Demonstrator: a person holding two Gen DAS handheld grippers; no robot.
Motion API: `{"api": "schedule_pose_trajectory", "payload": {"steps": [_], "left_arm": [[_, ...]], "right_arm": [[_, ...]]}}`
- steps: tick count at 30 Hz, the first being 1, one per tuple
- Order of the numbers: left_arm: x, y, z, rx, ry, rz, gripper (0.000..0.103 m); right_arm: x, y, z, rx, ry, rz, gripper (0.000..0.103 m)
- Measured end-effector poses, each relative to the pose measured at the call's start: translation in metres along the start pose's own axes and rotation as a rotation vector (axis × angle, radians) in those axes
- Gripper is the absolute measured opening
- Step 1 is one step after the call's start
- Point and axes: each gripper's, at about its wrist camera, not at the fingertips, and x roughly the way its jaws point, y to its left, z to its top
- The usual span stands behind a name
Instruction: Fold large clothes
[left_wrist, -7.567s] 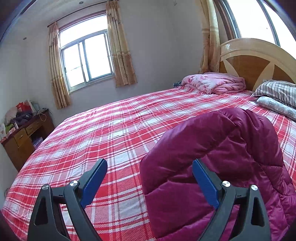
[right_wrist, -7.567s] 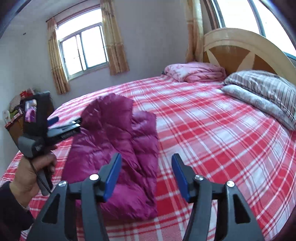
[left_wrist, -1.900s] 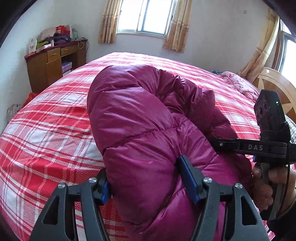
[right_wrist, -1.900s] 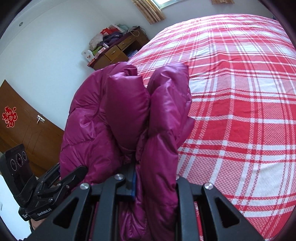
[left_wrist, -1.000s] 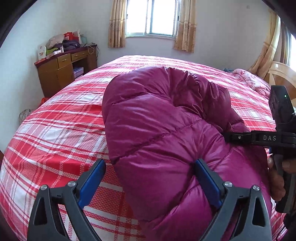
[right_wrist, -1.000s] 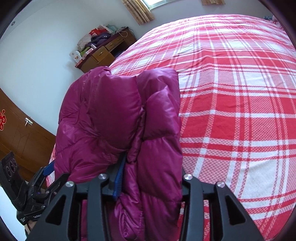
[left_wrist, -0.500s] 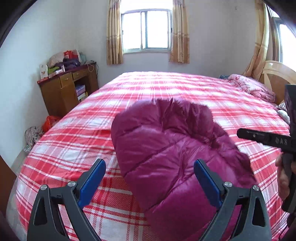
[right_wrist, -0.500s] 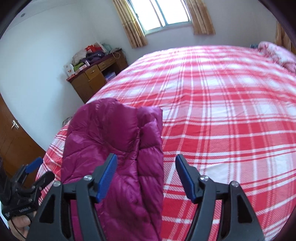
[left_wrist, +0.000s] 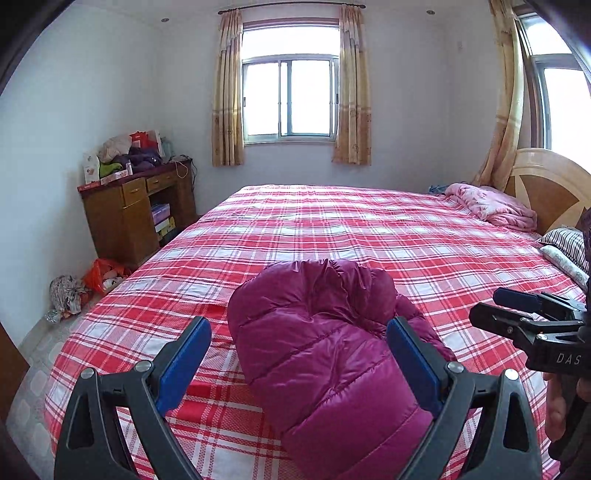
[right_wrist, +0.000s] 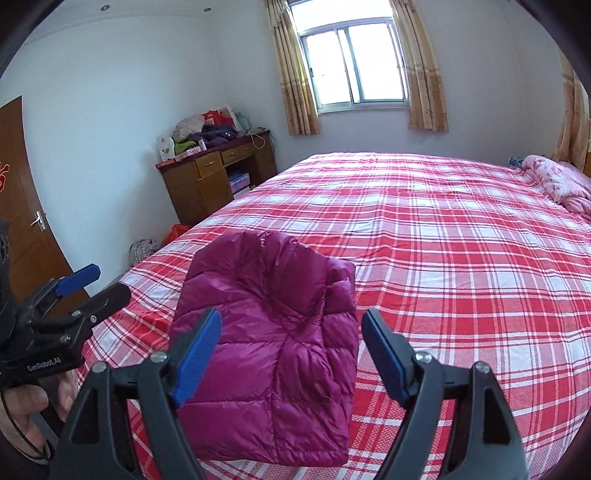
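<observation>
Bed: red-and-white plaid bedspread (left_wrist: 332, 236) covers it, wooden headboard (left_wrist: 550, 184) at right
Far corner: pink blanket (left_wrist: 495, 206) bunched by the headboard
Left wall: wooden desk (left_wrist: 129, 214) piled with clutter
Back wall: window (left_wrist: 290, 98) between tan curtains (left_wrist: 227, 92)
Door: brown, handle visible (right_wrist: 22, 206)

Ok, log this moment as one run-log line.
stage: fold released | jacket: folded, lying on bed | left claw: open, empty | right claw: jaws just opened, nothing between them
</observation>
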Motion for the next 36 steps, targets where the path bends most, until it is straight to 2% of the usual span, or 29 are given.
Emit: {"api": "schedule_pose_trajectory", "payload": {"steps": [36], "left_arm": [[-0.0028,-0.0005,-0.0020,-0.009,-0.004,0.008,0.096]], "right_arm": [[-0.0091,0.0106,-0.0058,-0.001,-0.015,0.014,0.084]]}}
